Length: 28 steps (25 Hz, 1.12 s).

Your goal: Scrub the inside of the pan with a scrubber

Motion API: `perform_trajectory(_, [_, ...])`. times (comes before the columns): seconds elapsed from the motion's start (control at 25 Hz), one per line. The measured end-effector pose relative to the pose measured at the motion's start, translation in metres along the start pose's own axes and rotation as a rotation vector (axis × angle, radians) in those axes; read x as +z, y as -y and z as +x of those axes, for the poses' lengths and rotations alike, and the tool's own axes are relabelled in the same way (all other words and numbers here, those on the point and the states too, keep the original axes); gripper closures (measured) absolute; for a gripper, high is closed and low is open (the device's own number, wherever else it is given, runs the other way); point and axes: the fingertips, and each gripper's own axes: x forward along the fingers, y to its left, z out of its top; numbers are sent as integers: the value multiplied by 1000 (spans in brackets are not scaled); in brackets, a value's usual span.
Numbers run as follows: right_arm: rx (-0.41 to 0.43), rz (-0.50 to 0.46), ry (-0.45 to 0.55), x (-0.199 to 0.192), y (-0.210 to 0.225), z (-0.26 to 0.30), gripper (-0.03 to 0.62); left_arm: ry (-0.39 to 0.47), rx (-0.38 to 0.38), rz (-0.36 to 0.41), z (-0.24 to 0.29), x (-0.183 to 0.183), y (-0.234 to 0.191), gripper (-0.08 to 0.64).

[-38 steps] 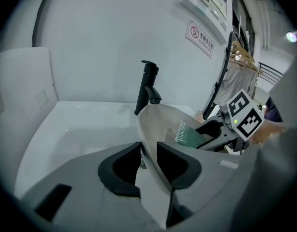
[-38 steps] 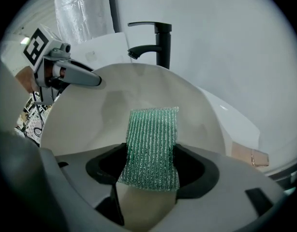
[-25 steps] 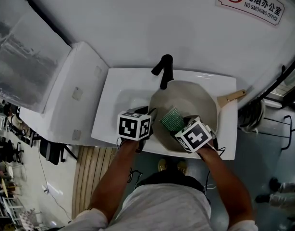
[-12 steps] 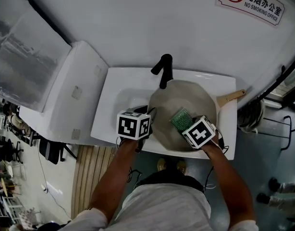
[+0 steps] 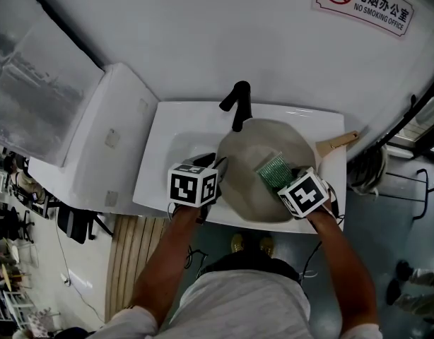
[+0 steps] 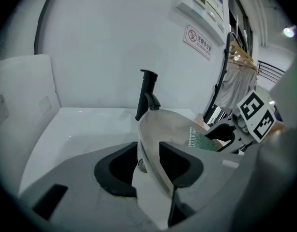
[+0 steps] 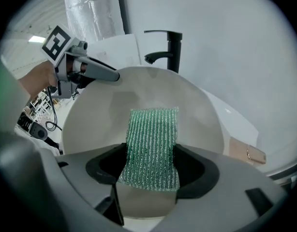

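Observation:
A pale pan lies tilted in the white sink, its wooden handle pointing right. My left gripper is shut on the pan's left rim; in the left gripper view the rim runs between the two pads. Those jaws have just been opening a little, with the rim still between them. My right gripper is shut on a green mesh scrubber. In the right gripper view the scrubber lies flat against the pan's inside, right of the middle.
A black tap stands at the sink's back edge, its spout over the pan's far rim. A white wall rises behind. A white cabinet top adjoins the sink on the left. The person's feet and a slatted mat show below the sink's front edge.
My right gripper has slid the scrubber rightward across the pan's inside, from near the middle toward the right side. The left gripper and the pan have stayed put.

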Motion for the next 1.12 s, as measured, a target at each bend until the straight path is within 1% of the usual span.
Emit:
perform_trajectory(0.08, [-2,5,39,8,2,-12,288,36,7,16,-8,11,-1,391])
perform_trajectory(0.16, [-8,9,86,18,5,-26,288,86,21,40,-21,27,-2,382])
perform_trajectory(0.28, [-28,13,175,37,13,-51,288,190,32,80,-43,58,1,380])
perform_trajectory(0.36, [-43,19,243,53,19,-70,288,272,24,107,-59,81,7,380])
perform_trajectory(0.6, [-81,33,479,100,30,-131,288,511,-56,195,-106,142,41,382])
perform_trajectory(0.8, [-103,13,692,134,25,-184,288,682,-117,228,-138,174,67,383])
perform_trajectory(0.96, [-93,-16,840,151,15,-217,288,789,-160,244,-158,190,85,404])
perform_trajectory(1.12, [-84,-46,972,161,4,-244,288,874,-206,268,-175,199,104,437])
